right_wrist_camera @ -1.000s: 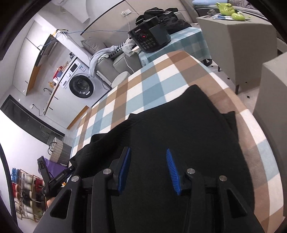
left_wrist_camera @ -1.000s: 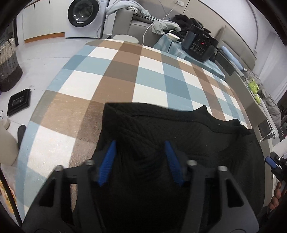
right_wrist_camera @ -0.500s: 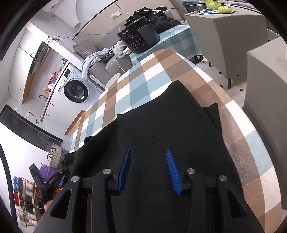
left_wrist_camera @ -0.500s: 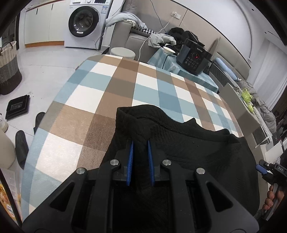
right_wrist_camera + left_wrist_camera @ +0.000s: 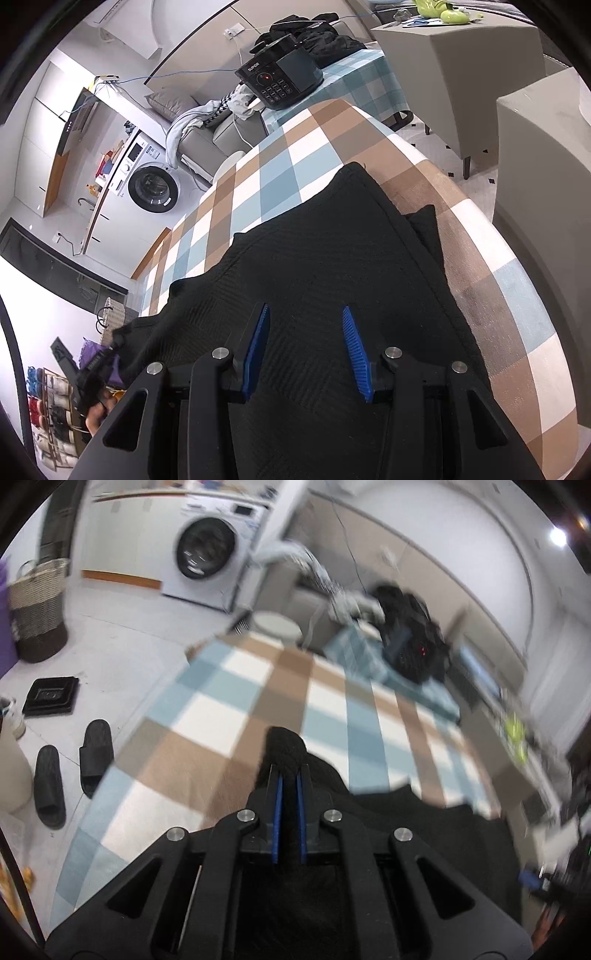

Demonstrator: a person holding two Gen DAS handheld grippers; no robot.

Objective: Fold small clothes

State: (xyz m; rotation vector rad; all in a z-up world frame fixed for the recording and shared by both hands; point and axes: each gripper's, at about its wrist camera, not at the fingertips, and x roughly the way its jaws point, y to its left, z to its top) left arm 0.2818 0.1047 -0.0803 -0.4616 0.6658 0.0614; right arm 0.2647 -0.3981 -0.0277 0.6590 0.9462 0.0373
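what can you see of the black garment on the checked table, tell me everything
The black garment is a knit with a ribbed, zigzag-textured weave. It lies spread over the near part of the checked tablecloth, with a second layer peeking out along its right edge. The left claw is shut on a bunched-up edge, which rises into a peak off the cloth. The right claw hangs open above the flat middle, its pads not pressing on the fabric.

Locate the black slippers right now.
Left wrist view, lower left: the black slippers lie side by side on the floor, beside the checked tablecloth's left edge.
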